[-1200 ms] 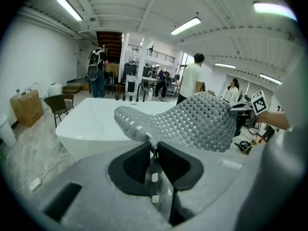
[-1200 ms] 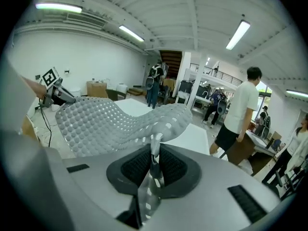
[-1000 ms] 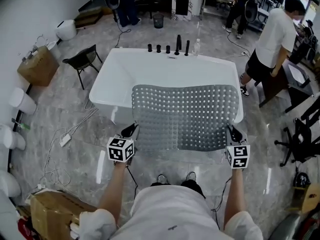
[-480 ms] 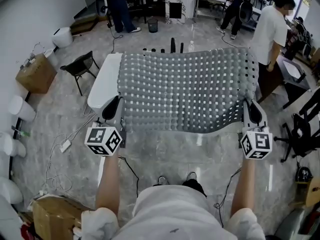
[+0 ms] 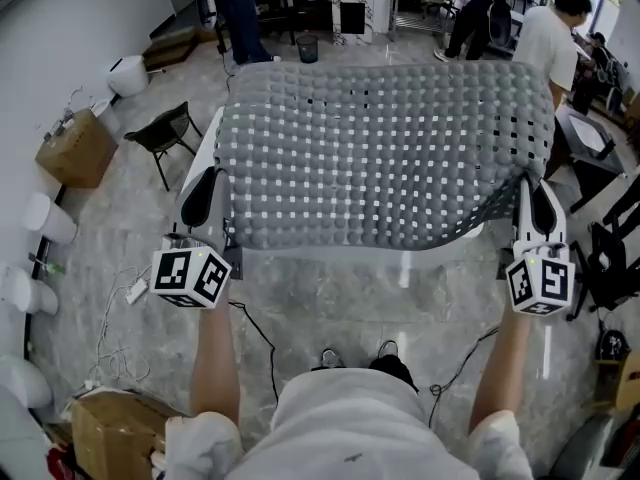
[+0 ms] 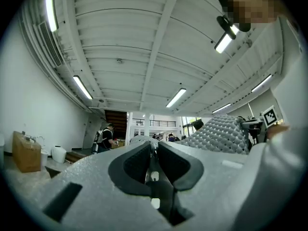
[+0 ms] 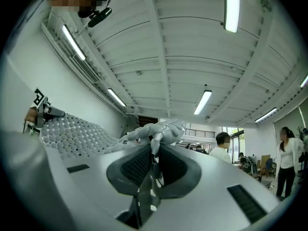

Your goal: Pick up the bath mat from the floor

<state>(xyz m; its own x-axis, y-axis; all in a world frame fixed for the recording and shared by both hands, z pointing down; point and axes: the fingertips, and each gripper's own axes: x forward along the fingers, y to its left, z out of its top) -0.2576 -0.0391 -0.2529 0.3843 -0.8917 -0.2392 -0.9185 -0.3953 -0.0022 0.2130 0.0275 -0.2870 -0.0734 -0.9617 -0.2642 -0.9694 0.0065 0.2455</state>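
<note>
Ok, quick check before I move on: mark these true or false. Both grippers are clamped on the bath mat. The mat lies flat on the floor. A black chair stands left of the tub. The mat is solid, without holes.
1. Both grippers are clamped on the bath mat. True: the left gripper and the right gripper each pinch an edge of the bath mat.
2. The mat lies flat on the floor. False: it is held up, spread between the grippers.
3. A black chair stands left of the tub. True: the chair is beside the tub.
4. The mat is solid. False: rows of square holes run through it.
</note>
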